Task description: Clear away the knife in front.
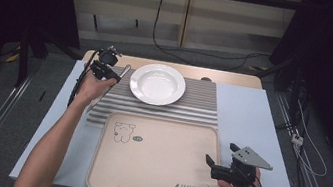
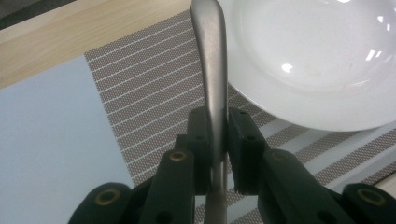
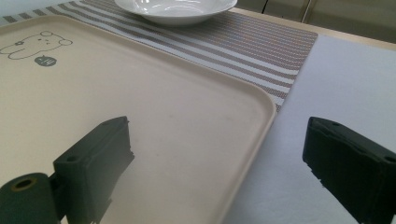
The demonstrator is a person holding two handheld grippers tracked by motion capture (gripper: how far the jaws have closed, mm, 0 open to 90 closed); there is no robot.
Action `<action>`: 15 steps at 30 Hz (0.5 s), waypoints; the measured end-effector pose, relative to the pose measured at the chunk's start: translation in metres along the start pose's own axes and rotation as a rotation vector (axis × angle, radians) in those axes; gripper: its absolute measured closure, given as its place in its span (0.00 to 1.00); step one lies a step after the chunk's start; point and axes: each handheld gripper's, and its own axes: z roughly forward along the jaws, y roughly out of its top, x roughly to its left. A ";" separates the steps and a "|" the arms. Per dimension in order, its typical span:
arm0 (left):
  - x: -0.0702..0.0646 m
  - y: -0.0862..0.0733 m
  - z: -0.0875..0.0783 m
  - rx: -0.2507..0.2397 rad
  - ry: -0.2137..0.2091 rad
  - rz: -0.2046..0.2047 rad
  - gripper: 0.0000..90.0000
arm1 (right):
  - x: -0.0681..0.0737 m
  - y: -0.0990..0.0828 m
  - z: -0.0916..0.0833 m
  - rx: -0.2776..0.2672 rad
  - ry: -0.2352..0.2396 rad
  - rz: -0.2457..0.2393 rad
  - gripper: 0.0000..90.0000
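My left gripper (image 1: 110, 75) is shut on a metal piece of cutlery (image 1: 125, 70), held above the striped placemat (image 1: 199, 107) just left of the white plate (image 1: 157, 84). In the left gripper view the two jaws clamp the grey handle (image 2: 211, 60), which points away past the plate's rim (image 2: 261, 95). The gripped end of the cutlery is hidden. My right gripper (image 1: 221, 153) stands open over the right edge of the beige tray (image 1: 157, 173). In the right gripper view nothing lies between its jaws (image 3: 217, 140), which straddle the tray's rim (image 3: 261, 107).
The tray carries a bear drawing (image 1: 124, 132) and sits at the front of the pale blue table (image 1: 252, 117). The placemat (image 3: 261, 51) lies behind it under the plate (image 3: 175, 9). A wooden strip (image 2: 70, 37) borders the far side.
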 end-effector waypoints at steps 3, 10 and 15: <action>-0.003 -0.003 -0.005 -0.005 0.000 -0.007 0.89 | 0.000 0.000 -0.001 -0.004 -0.001 -0.003 0.10; -0.008 -0.009 -0.014 -0.012 -0.001 0.007 0.89 | 0.000 0.000 0.000 -0.001 -0.001 0.000 0.09; -0.009 -0.012 -0.020 -0.019 -0.006 0.011 0.89 | 0.000 0.000 0.000 0.000 -0.003 -0.002 0.09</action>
